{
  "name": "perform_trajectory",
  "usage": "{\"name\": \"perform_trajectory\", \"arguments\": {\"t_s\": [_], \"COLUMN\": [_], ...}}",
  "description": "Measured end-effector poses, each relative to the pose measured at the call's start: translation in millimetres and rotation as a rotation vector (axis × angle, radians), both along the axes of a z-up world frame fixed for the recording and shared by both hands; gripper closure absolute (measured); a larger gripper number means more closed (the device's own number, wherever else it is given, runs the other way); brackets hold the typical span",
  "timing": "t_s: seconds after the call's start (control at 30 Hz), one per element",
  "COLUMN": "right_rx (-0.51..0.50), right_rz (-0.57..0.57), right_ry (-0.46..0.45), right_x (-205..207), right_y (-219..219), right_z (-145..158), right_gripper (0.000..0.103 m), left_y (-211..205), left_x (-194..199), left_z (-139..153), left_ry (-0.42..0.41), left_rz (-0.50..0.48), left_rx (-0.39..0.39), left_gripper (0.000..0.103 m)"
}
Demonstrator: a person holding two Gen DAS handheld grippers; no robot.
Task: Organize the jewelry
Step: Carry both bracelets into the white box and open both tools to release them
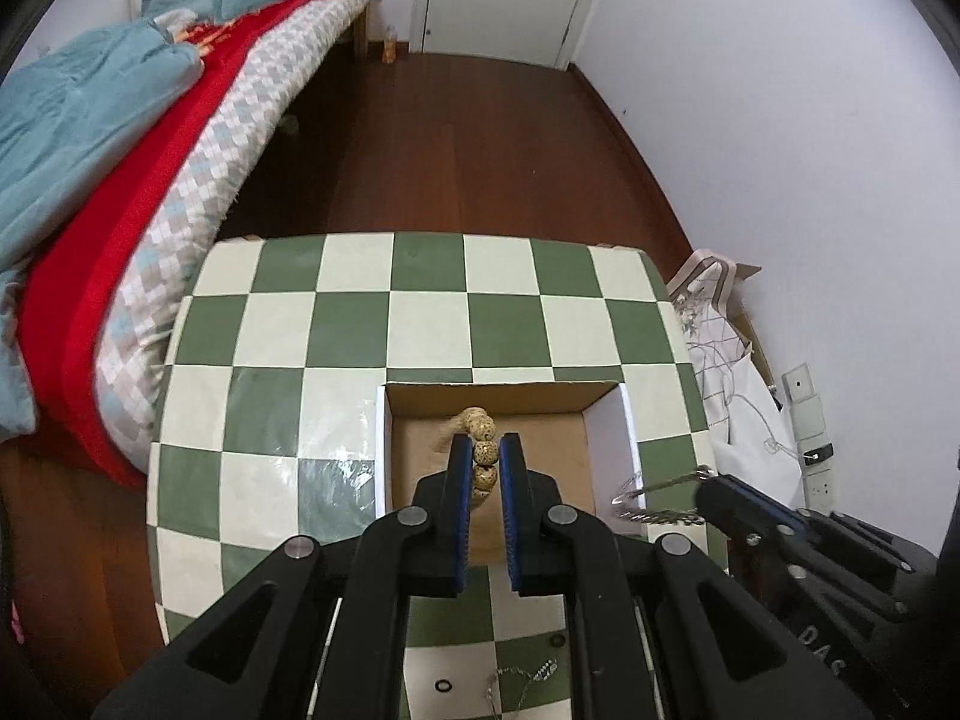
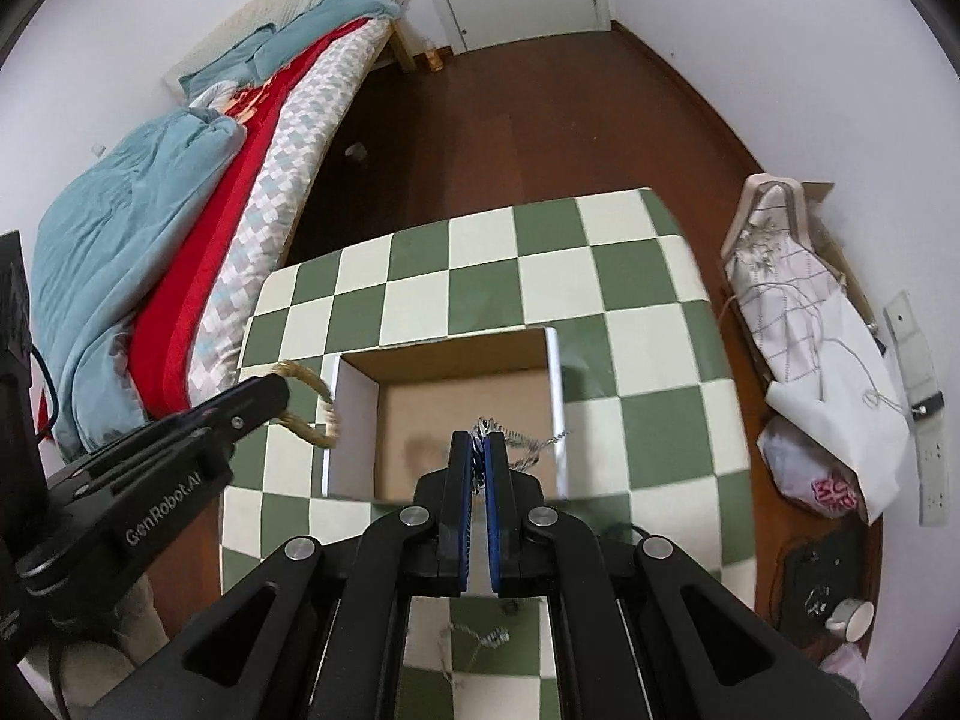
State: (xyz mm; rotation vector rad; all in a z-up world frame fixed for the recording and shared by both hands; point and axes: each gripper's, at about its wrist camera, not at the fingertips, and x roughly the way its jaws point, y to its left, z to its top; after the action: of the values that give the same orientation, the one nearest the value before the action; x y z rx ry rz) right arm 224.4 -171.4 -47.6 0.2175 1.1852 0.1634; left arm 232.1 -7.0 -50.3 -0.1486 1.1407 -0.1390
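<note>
My left gripper (image 1: 486, 441) is shut on a tan beaded bracelet (image 1: 483, 450) and holds it over the open cardboard box (image 1: 588, 396) on the green-and-white checkered table (image 1: 336, 324). In the right wrist view the left gripper (image 2: 264, 396) shows at the left with the bracelet's loop (image 2: 312, 408) hanging beside the box (image 2: 555, 384). My right gripper (image 2: 478, 438) is shut on a silver chain (image 2: 522, 441) above the box. It also shows in the left wrist view (image 1: 702, 486), the chain (image 1: 654, 498) dangling over the box's right wall.
A second silver chain (image 1: 528, 678) and two small dark rings (image 1: 444, 686) lie on the table near its front edge. A bed (image 1: 120, 180) stands to the left. Bags (image 2: 798, 324) and a power strip (image 2: 918, 384) lie on the floor at the right.
</note>
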Motion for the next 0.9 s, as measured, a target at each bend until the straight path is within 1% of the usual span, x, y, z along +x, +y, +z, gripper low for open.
{"name": "perform_trajectory", "arguments": {"t_s": [0.2,0.3,0.37,0.4,0.43,0.47,0.5,0.53,0.57,0.6,0.63,0.7,0.77,0.83,0.9], "right_rx": [-0.017,-0.001,0.001,-0.004,-0.012,-0.021,-0.031,-0.039,-0.054,-0.086,-0.108,-0.176,-0.218,-0.244,-0.245], "right_rz": [0.027,0.044,0.054,0.056,0.057,0.057,0.053,0.051,0.050,0.049,0.049,0.055,0.062,0.068,0.071], "right_ry": [0.068,0.115,0.139,0.144,0.146,0.148,0.146,0.144,0.142,0.139,0.136,0.131,0.126,0.123,0.128], "right_x": [37,54,61,64,66,67,67,67,67,65,64,57,49,41,32], "right_y": [13,16,18,18,18,19,17,16,16,15,15,16,18,19,20], "right_z": [-34,-51,-56,-57,-58,-58,-58,-57,-56,-56,-55,-57,-61,-65,-71], "right_gripper": [0.099,0.098,0.097,0.091,0.085,0.071,0.059,0.056,0.049,0.041,0.035,0.012,0.007,0.007,0.000], "left_y": [7,12,15,16,19,21,23,25,27,29,31,34,36,39,40], "left_x": [27,36,40,40,41,41,40,39,39,36,34,27,19,9,-1], "left_z": [-25,-31,-33,-33,-32,-30,-29,-28,-28,-28,-28,-27,-28,-30,-32], "left_ry": [0.084,0.096,0.103,0.098,0.093,0.084,0.070,0.062,0.058,0.053,0.043,0.015,-0.011,-0.026,-0.042], "left_rz": [0.000,0.019,0.025,0.033,0.045,0.054,0.062,0.067,0.073,0.081,0.089,0.101,0.114,0.123,0.132], "left_rx": [-0.059,-0.072,-0.067,-0.053,-0.037,-0.028,-0.015,-0.002,0.015,0.050,0.081,0.146,0.198,0.225,0.254], "left_gripper": [0.096,0.092,0.080,0.064,0.038,0.027,0.020,0.020,0.019,0.012,0.001,0.000,0.000,0.000,0.000]}}
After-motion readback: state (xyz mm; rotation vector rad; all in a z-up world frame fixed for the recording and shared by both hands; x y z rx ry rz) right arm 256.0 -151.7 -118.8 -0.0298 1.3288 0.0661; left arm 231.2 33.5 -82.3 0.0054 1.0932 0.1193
